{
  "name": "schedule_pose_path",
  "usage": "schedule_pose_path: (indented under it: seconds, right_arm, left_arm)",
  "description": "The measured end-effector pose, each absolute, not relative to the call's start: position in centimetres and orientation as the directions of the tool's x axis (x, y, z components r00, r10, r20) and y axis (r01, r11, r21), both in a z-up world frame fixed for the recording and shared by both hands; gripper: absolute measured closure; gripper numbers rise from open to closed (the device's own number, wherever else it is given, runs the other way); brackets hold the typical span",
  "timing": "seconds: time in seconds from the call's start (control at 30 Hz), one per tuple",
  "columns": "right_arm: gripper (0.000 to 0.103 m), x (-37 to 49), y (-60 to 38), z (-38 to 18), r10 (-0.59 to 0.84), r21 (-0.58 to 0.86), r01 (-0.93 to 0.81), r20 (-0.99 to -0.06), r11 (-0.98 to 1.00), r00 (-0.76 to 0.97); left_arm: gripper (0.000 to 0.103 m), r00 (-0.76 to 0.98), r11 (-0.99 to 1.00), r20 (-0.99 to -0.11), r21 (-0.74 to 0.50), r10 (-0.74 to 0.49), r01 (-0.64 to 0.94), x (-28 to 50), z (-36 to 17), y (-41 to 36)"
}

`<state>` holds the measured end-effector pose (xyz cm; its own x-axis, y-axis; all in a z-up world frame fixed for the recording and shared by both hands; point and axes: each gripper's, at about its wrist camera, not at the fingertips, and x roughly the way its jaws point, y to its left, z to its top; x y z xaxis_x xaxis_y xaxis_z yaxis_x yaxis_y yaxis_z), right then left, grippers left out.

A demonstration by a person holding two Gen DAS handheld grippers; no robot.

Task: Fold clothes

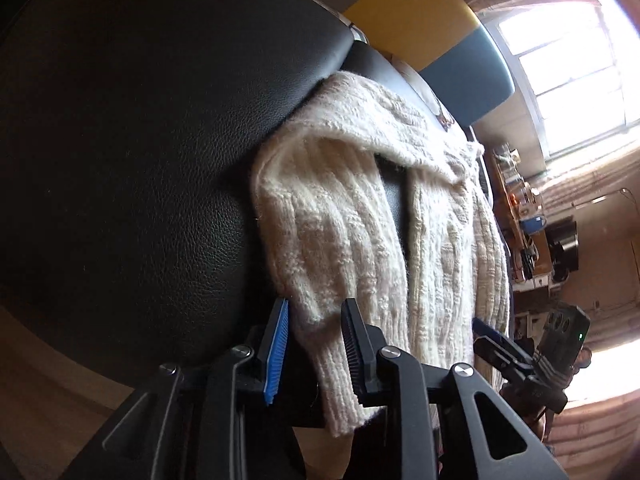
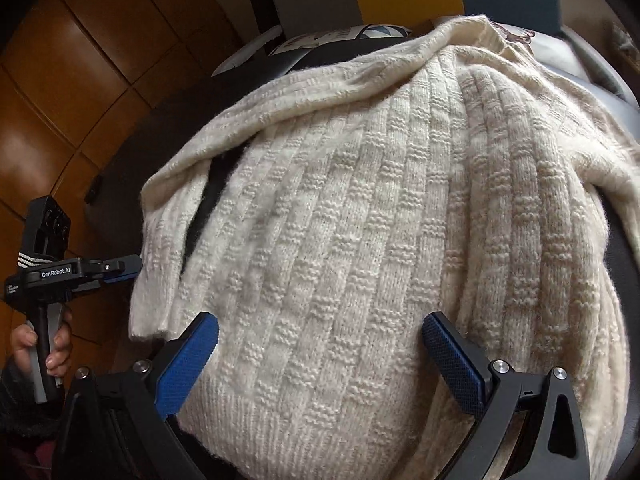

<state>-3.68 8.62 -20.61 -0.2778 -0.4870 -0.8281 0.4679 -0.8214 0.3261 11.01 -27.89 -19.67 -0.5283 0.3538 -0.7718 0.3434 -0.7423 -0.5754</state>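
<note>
A cream knit sweater [image 2: 360, 208] lies spread on a black leather seat [image 1: 140, 140]. My right gripper [image 2: 320, 320] is open wide over the body of the sweater, just above its ribbed hem, with the fabric bulging between the blue pads. My left gripper [image 1: 316, 308] is open around one sleeve [image 1: 320, 216] near the cuff, and the cuff [image 1: 348, 408] hangs past the fingers. Seen from the right wrist, the left gripper [image 2: 128, 268] sits at the sweater's left edge, held by a hand [image 2: 56, 344]. The right gripper [image 1: 484, 332] shows beyond the sweater in the left wrist view.
Yellow [image 1: 412, 12] and blue [image 1: 472, 76] cushions stand behind the seat. A bright window [image 1: 568, 64] and a cluttered shelf with a blue mug [image 1: 534, 224] are to the right. Wooden panelling [image 2: 80, 80] lies left of the seat.
</note>
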Motion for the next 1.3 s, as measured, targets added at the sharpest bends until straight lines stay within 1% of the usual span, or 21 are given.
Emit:
schedule_pose_path:
  seconds: [0.07, 0.1, 0.2, 0.3, 0.4, 0.47, 0.5, 0.57, 0.67, 0.73, 0.77, 0.83, 0.93, 0.97, 1.0, 1.07, 1.13, 1.17, 1.3]
  right_arm:
    - [0.0, -3.6, 8.4, -20.8, -0.475, 0.308, 0.476, -0.833, -0.824, -0.283]
    - [0.0, -3.5, 8.1, -20.8, -0.463, 0.29, 0.486, -0.839, -0.825, -0.287]
    - [0.0, -3.1, 7.5, -21.0, -0.429, 0.235, 0.513, -0.852, -0.826, -0.3]
    - [0.0, -2.9, 7.3, -21.1, -0.414, 0.21, 0.526, -0.857, -0.824, -0.306]
    - [0.0, -3.0, 7.3, -21.1, -0.413, 0.215, 0.523, -0.86, -0.825, -0.299]
    - [0.0, -3.2, 7.3, -21.2, -0.414, 0.219, 0.519, -0.861, -0.826, -0.296]
    - [0.0, -3.3, 7.3, -21.2, -0.412, 0.218, 0.516, -0.861, -0.828, -0.297]
    - [0.0, -3.4, 7.1, -21.3, -0.406, 0.215, 0.511, -0.863, -0.832, -0.299]
    - [0.0, -3.4, 6.9, -21.4, -0.398, 0.204, 0.512, -0.866, -0.835, -0.303]
    - [0.0, -3.4, 6.9, -21.4, -0.395, 0.202, 0.513, -0.868, -0.834, -0.302]
    - [0.0, -3.4, 7.0, -21.4, -0.395, 0.203, 0.512, -0.868, -0.835, -0.3]
    - [0.0, -3.6, 7.0, -21.4, -0.397, 0.211, 0.506, -0.87, -0.836, -0.293]
    - [0.0, -4.4, 6.8, -21.6, -0.397, 0.215, 0.506, -0.872, -0.835, -0.285]
    - [0.0, -4.5, 6.8, -21.6, -0.396, 0.214, 0.505, -0.873, -0.836, -0.285]
    - [0.0, -4.6, 6.8, -21.6, -0.395, 0.213, 0.505, -0.873, -0.837, -0.287]
    - [0.0, -4.8, 6.8, -21.7, -0.392, 0.209, 0.504, -0.873, -0.838, -0.29]
    - [0.0, -4.6, 6.7, -21.7, -0.388, 0.203, 0.505, -0.874, -0.839, -0.292]
    - [0.0, -4.6, 6.8, -21.7, -0.389, 0.204, 0.503, -0.873, -0.84, -0.295]
    - [0.0, -4.2, 6.8, -21.9, -0.385, 0.193, 0.505, -0.87, -0.841, -0.308]
  left_arm:
    - [0.079, -0.547, -0.751, -0.775, -0.558, 0.318, 0.354, 11.1, -18.9, -27.9]
    - [0.09, -0.556, -0.755, -0.775, -0.549, 0.3, 0.359, 11.2, -18.5, -27.9]
    - [0.097, -0.582, -0.766, -0.776, -0.522, 0.244, 0.375, 11.3, -17.4, -28.0]
    - [0.099, -0.617, -0.778, -0.766, -0.496, 0.182, 0.386, 11.5, -15.7, -28.4]
    - [0.099, -0.719, -0.812, -0.691, -0.459, 0.073, 0.359, 11.6, -9.6, -31.6]
    - [0.099, -0.73, -0.838, -0.684, -0.404, 0.011, 0.366, 10.9, -7.1, -34.0]
    - [0.099, -0.726, -0.85, -0.688, -0.374, -0.015, 0.372, 10.5, -6.2, -35.1]
    - [0.099, -0.681, -0.868, -0.731, -0.308, -0.046, 0.39, 8.9, -5.9, -37.4]
    - [0.1, -0.593, -0.872, -0.801, -0.234, -0.077, 0.429, 6.6, -6.8, -41.2]
    - [0.101, -0.56, -0.874, -0.821, -0.185, -0.114, 0.449, 5.2, -6.8, -42.8]
    - [0.103, -0.551, -0.875, -0.823, -0.162, -0.135, 0.456, 4.7, -6.5, -43.4]
    - [0.103, -0.566, -0.88, -0.806, -0.13, -0.175, 0.457, 3.6, -5.1, -43.6]
    - [0.103, -0.564, -0.885, -0.781, -0.032, -0.268, 0.465, 2.6, -2.4, -45.0]
    - [0.103, -0.541, -0.877, -0.784, 0.01, -0.305, 0.48, 1.5, -2.3, -45.7]
    - [0.103, -0.531, -0.875, -0.786, 0.025, -0.316, 0.483, 0.8, -2.3, -46.2]
    - [0.103, -0.567, -0.902, -0.791, -0.044, -0.232, 0.431, 0.5, -2.6, -46.1]
    - [0.095, -0.627, -0.952, -0.771, -0.1, -0.109, 0.288, 1.0, -3.1, -43.5]
    - [0.085, -0.643, -0.973, -0.763, -0.087, -0.073, 0.213, 1.4, -3.8, -41.7]
    - [0.082, -0.618, -0.999, -0.786, 0.034, -0.015, -0.018, 3.5, -7.4, -34.2]
